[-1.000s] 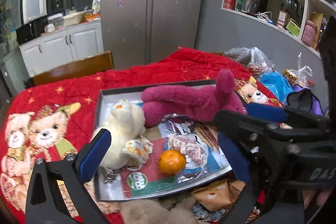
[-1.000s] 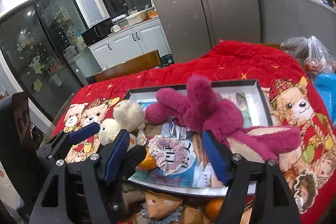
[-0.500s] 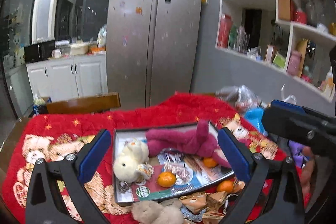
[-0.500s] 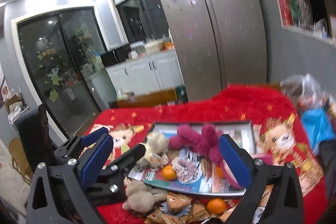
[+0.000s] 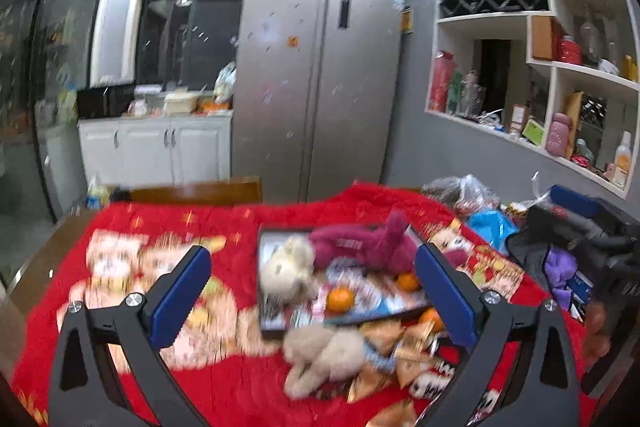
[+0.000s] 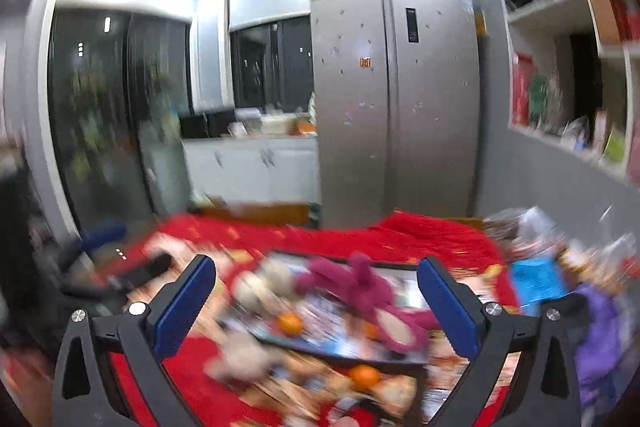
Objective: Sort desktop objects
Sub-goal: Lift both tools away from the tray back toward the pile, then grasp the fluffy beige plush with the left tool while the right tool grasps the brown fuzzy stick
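We hold both grippers, left gripper [image 5: 312, 291] and right gripper [image 6: 316, 301], jaws apart and empty, above the tray [image 5: 266, 327] of toys.

Right wrist view is motion-blurred throughout: the tray [image 6: 400, 357] contents smear together, and the packets in front of the tray cannot be identified. In the left wrist view the tray's [image 5: 264, 311] printed sheets are unreadable. Beside the tray, the right gripper [image 5: 592, 223] is cut by the frame edge.
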Motion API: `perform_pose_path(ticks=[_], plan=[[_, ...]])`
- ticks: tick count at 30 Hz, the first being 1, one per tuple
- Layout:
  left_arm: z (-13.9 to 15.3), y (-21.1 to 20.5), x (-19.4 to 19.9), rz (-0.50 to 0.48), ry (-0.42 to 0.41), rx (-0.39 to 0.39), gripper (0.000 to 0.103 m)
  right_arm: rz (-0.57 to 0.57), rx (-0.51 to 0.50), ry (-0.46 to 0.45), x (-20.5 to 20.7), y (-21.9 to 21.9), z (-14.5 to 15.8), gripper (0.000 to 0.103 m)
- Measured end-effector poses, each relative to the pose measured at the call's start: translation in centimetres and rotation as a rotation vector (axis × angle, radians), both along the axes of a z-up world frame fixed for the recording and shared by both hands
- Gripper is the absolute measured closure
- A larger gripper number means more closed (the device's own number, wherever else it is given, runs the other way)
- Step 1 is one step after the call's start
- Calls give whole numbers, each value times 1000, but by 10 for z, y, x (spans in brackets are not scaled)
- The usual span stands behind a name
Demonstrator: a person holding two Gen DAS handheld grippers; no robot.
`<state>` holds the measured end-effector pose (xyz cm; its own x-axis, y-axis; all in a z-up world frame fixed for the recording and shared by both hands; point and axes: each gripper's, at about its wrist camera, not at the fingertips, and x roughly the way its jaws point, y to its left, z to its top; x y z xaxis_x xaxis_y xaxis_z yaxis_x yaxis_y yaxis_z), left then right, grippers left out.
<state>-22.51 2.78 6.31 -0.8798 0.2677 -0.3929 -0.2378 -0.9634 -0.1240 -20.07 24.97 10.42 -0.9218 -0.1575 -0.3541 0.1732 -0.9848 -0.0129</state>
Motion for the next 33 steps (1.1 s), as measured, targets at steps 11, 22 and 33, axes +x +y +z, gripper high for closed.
perform_pose_path(ticks=[11, 22, 33], plan=[[-114, -5, -4, 43, -145, -11, 0, -24, -71, -102, 6, 55, -82, 0], [-124, 28, -13, -3, -132, -178, 0, -117, -75, -341, -34, 91, -133, 0], [-139, 34, -32, -69, -243, -174, 0, -144, -5, -435, -45, 98, -159, 0]])
